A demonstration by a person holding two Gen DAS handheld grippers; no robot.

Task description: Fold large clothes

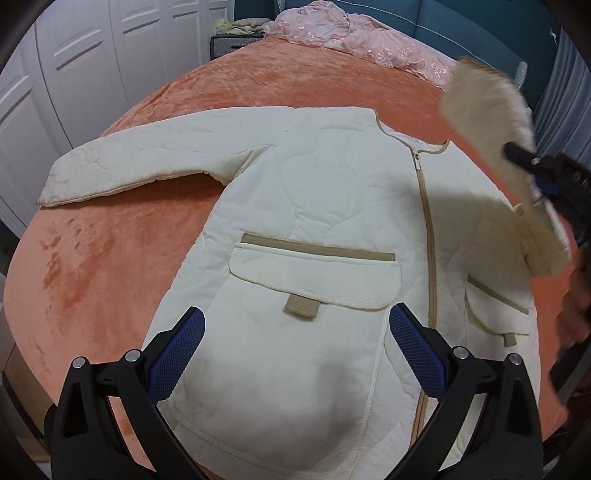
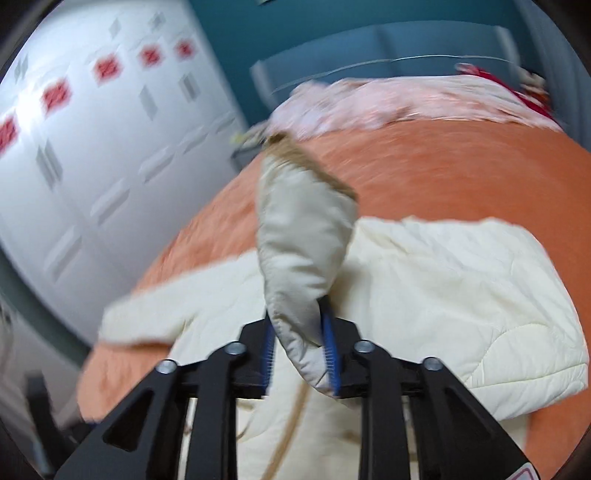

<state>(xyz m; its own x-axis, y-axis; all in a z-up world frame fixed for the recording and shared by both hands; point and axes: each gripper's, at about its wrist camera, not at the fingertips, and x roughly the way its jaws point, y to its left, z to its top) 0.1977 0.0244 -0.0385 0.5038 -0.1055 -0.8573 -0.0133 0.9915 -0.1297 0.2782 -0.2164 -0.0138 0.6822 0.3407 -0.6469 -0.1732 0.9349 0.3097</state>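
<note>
Jacket [image 1: 317, 206] first: your cream quilted jacket lies flat on the orange bedspread [image 1: 110, 266], spread out ahead of and beneath your left gripper [image 1: 295, 354]. Beyond the jacket from that gripper, a crumpled pink embroidered cover [image 1: 354, 40] is heaped at the far end of the bed, with a blue headboard [image 1: 461, 18] behind it. White wardrobe doors [image 1: 74, 74] stand off to the left, past the bed's edge. Between your left gripper and the cloth nothing stands in the way.

You see a pale cream shell with wavy quilting lines, tan binding along the collar and a tan zipper [image 1: 428, 236] running down the front. A flap pocket [image 1: 314, 284] with a tan band and a small tan tab sits just ahead of your left gripper's blue pads [image 1: 177, 354].

Its long axis runs away from your left gripper, hem nearest, collar farthest. One sleeve [image 1: 125, 166] stretches flat out to the left, cuff pointing at the wardrobes.

Your left gripper is released, jaws spread wide over the lower front panel with nothing between them. Your right gripper [image 2: 301, 354] is clenched on the other sleeve [image 2: 303, 251], which stands up from its blue pads [image 2: 328, 350] with the tan-edged cuff topmost; that view is blurred. Seen from the left camera, that raised sleeve hangs over the jacket's right side.
</note>
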